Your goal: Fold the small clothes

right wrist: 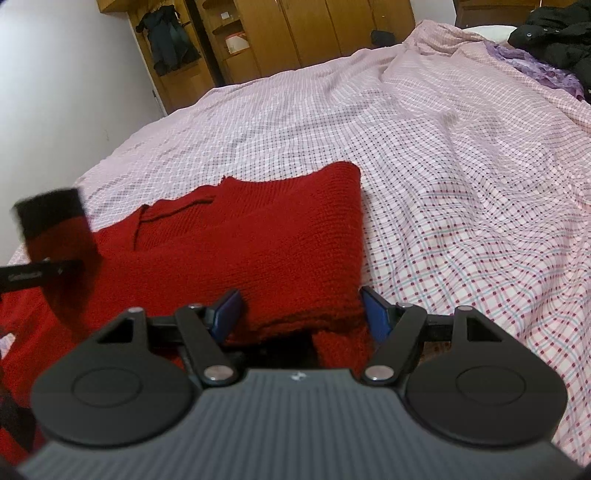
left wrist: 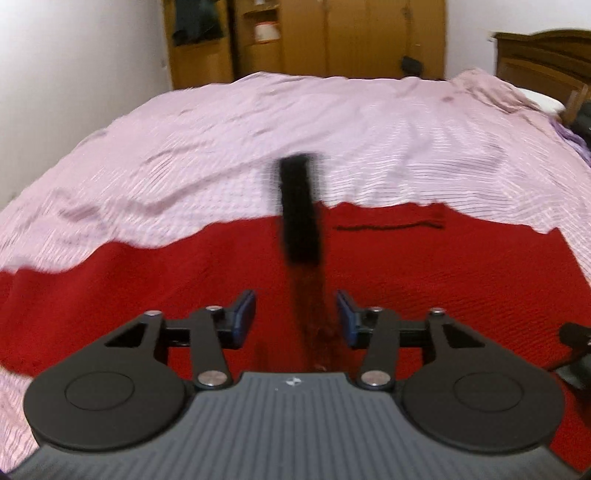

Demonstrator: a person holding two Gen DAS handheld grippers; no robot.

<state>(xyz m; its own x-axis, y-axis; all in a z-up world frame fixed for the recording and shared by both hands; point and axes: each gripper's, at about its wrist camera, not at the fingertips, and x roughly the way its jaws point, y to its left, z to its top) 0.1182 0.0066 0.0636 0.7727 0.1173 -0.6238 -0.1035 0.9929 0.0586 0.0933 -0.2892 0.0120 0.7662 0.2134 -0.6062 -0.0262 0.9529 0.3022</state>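
A red knit sweater point(left wrist: 424, 280) lies spread on the pink checked bed sheet point(left wrist: 332, 122). One of its sleeves, ending in a black cuff point(left wrist: 297, 184), stands up blurred in the air between the jaws of my left gripper point(left wrist: 295, 315). The blue pads point(left wrist: 245, 314) stand apart from the sleeve, so that gripper is open. In the right wrist view a folded part of the sweater point(right wrist: 280, 236) lies between the jaws of my right gripper point(right wrist: 301, 312), which are wide and open over its near hem. The raised sleeve point(right wrist: 62, 243) shows blurred at the left.
Wooden wardrobes point(left wrist: 351, 33) stand beyond the bed's far edge, and a white wall point(left wrist: 74, 55) is at the left. A dark headboard point(left wrist: 543, 55) is at the right. A black jacket point(right wrist: 554, 33) and purple cloth point(right wrist: 532, 66) lie on the bed's far right.
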